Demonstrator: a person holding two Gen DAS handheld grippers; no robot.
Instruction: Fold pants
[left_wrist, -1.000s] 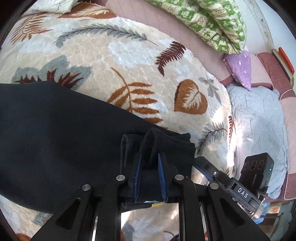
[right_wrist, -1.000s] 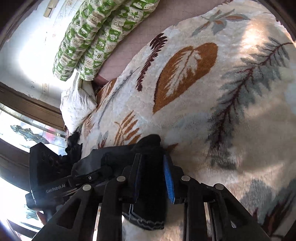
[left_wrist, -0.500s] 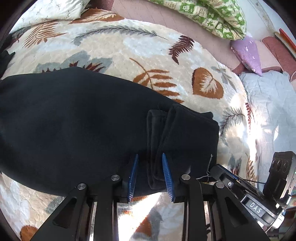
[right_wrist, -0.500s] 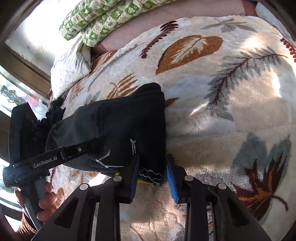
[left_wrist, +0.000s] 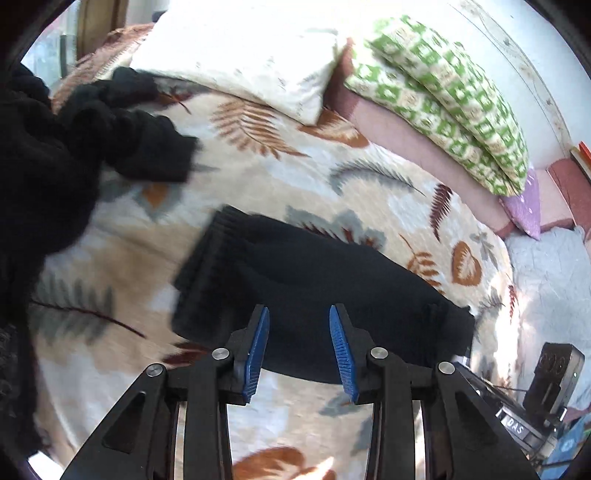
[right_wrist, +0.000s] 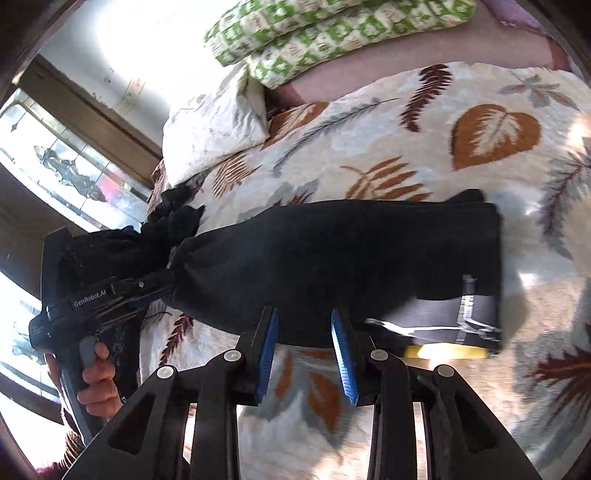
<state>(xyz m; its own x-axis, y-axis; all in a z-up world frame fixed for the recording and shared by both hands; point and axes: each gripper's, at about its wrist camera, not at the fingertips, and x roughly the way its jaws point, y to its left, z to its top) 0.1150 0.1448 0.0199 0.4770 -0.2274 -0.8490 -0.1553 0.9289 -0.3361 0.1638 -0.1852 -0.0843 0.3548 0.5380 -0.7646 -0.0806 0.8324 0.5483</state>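
Now the black pants (left_wrist: 314, 291) lie folded into a long flat bundle on the leaf-print blanket (left_wrist: 258, 177), stretched crosswise ahead of both cameras. In the right wrist view the pants (right_wrist: 332, 258) show a squared-off end on the right with a strip of grey lining, white stitching and a yellow tag at the near edge. The other end, ribbed, sits to the left in the left wrist view. Beyond it, a second heap of dark clothing (left_wrist: 92, 129) is bunched up at the far left of the blanket.

Around the bed: a white pillow (left_wrist: 240, 51) at the head, a green-and-cream patterned quilt (left_wrist: 443, 96) rolled along the wall, a small purple cushion (left_wrist: 522, 206) and a pale grey quilted cover (left_wrist: 546, 273) to the right. The right wrist view catches a window (right_wrist: 66, 173) with patterned glass.

The left gripper (left_wrist: 299, 349) has its blue pads well apart, nothing between them, hanging just over the near edge of the pants. The right gripper (right_wrist: 304, 354) is likewise spread wide and empty, just short of that same edge. A hand (right_wrist: 98, 384) grips the left tool's handle.
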